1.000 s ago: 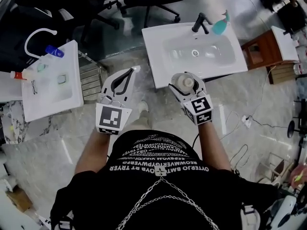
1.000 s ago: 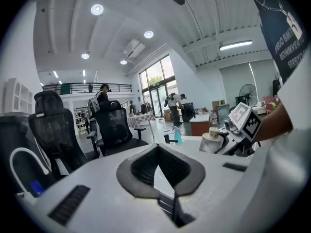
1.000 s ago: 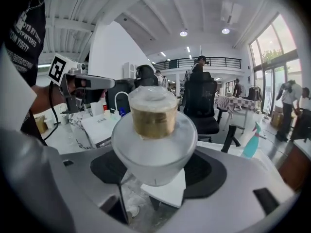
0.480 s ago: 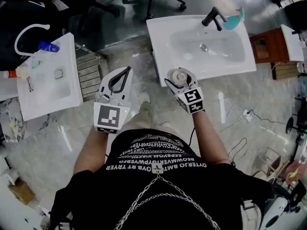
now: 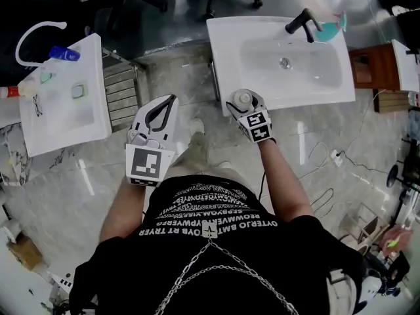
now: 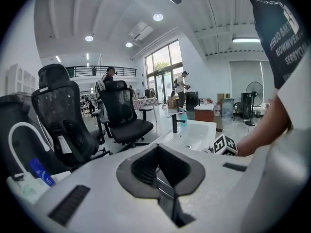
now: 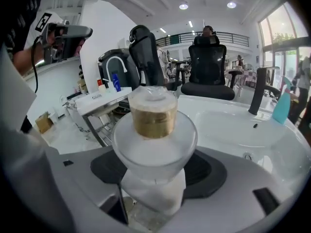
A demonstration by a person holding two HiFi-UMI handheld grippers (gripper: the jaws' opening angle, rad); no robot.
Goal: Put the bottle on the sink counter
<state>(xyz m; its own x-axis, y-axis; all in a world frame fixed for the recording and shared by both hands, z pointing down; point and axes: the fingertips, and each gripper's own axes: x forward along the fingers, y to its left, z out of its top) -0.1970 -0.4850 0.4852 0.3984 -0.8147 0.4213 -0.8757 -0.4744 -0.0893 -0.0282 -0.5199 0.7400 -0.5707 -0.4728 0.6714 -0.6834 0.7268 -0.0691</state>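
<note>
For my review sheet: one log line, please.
right hand-held gripper: shut on bottle | left hand-held gripper: shut, empty | bottle: at sink counter's near edge

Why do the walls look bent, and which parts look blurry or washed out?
Both gripper views are fisheye, with dark rounded corners and bowed ceiling lines. Right gripper view: the bottle, close to the lens, looks slightly soft; the black faucet behind is crisper. Left gripper view: the windows glare bright. Head view: the white sink has curved edges, and glare streaks cross the floor.
</note>
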